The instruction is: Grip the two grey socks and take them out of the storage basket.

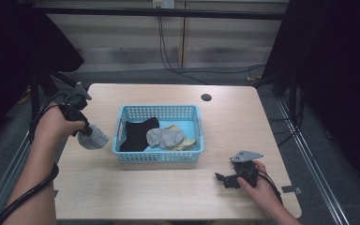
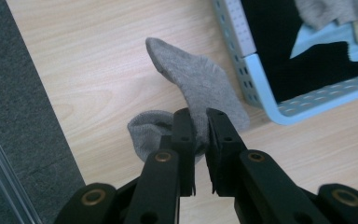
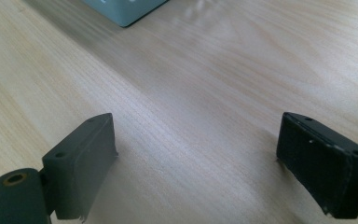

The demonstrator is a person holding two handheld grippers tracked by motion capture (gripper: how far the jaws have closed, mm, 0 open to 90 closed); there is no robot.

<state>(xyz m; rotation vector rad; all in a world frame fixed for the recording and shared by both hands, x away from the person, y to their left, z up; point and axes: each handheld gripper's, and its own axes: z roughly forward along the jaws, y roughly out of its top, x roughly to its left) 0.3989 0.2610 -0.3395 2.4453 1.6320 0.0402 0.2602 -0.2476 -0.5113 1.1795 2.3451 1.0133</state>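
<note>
a: pale wood table [image 1: 168,187], dark curtains either side, cables along the back wall. blue basket [image 1: 159,157] mid-table, a little toward the left edge.

b: contents?

a: black sock [image 1: 138,133], a grey sock [image 1: 165,137], something yellowish [image 1: 186,142] under it. all inside the basket.

b: and the loose one?

a: second grey sock, the held sock [image 2: 196,79], just outside the basket's left wall, near the table's left edge. left gripper [image 2: 200,121] has it: jaws nearly together, clamped on the fabric about mid-length, where the sock bends.

b: how does it lie?

a: in the left gripper view its long part runs away from the jaws, toe end pointing up and to the left of that view, roughly along the basket wall. the cuff end bunches low on the left side of the jaws, by the wood. can't tell if it touches.

b: right side?

a: right gripper [image 3: 196,154] sits low over bare wood near the front right corner, jaws wide apart, nothing between them. well clear of the sock; the left hand [image 1: 56,125] is far nearer.

b: next move, by your guess?

a: setting it on the table left of the basket. basket wall is close on one side, so room lies toward the table's left edge.
</note>
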